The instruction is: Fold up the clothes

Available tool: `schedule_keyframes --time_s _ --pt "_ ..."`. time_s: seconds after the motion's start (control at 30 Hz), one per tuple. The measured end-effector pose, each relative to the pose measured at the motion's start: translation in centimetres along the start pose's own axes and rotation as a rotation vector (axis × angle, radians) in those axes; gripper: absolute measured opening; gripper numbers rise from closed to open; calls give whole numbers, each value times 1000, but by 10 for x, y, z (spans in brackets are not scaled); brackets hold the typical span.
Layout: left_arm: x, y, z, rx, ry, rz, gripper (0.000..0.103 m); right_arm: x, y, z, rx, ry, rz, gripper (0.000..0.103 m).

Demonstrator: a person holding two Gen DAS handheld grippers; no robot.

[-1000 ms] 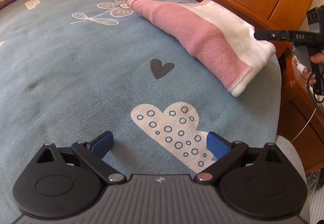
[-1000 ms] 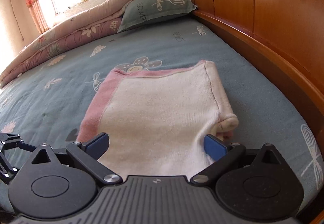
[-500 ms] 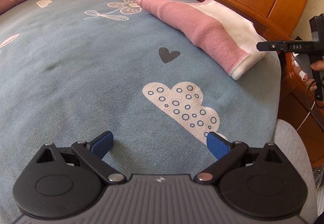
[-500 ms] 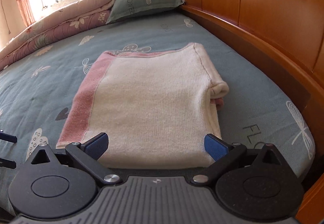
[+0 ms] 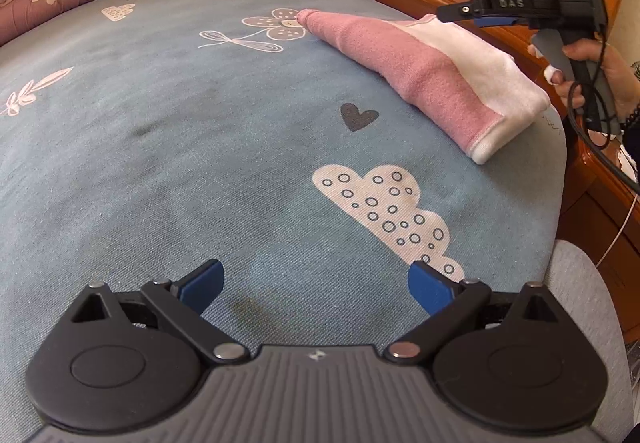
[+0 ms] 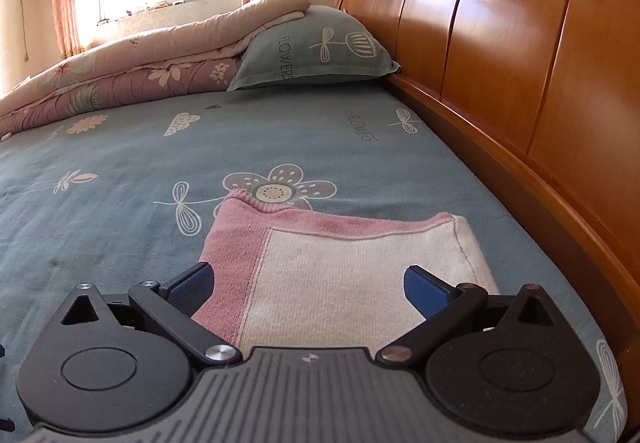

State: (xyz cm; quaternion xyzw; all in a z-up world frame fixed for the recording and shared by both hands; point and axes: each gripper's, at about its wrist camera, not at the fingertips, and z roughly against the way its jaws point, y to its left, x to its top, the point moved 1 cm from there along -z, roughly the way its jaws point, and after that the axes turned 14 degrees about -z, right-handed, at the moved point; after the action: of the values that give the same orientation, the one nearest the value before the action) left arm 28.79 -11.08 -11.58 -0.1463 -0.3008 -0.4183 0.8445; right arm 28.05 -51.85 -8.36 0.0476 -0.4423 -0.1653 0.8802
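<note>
Pink-and-white knit garment [image 5: 436, 79] is seen folded flat at the frame's upper right, on the bed [image 5: 200, 147]. Both the left claw [image 5: 316, 285] and right claw [image 6: 306, 285] are spread wide, empty. If refolding is wanted, edges should be aligned squarely.

"FLOWERS" is printed on the far pillow [image 6: 312, 55] and on the bedsheet [image 6: 362, 127]; "DAS" marks the right tool [image 5: 472, 13].

The folded garment [image 6: 352, 275] lies on the bed [image 6: 120, 211], close beside the headboard [image 6: 520, 63] on its right. Beyond it, the pillow [image 6: 316, 51] sits against the headboard, the rolled quilt [image 6: 132, 79] to its left.
</note>
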Motion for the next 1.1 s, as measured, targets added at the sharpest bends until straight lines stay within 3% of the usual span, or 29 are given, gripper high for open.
schedule_keyframes --time_s 0.23,0.8,0.93,1.0,1.1 --pt "-10 13 1 10 11 30 98 -3 3 -76 -22 98 -71 103" --pt "-11 38 3 0 -22 101 98 65 15 -149 177 181 -254 103" --pt "-11 41 5 8 -22 108 98 79 9 -133 181 84 -307 103" --pt "-12 40 6 9 -22 107 98 80 8 -115 162 71 -276 103" --pt "-14 37 8 18 -18 102 98 67 8 -78 68 76 -152 103"
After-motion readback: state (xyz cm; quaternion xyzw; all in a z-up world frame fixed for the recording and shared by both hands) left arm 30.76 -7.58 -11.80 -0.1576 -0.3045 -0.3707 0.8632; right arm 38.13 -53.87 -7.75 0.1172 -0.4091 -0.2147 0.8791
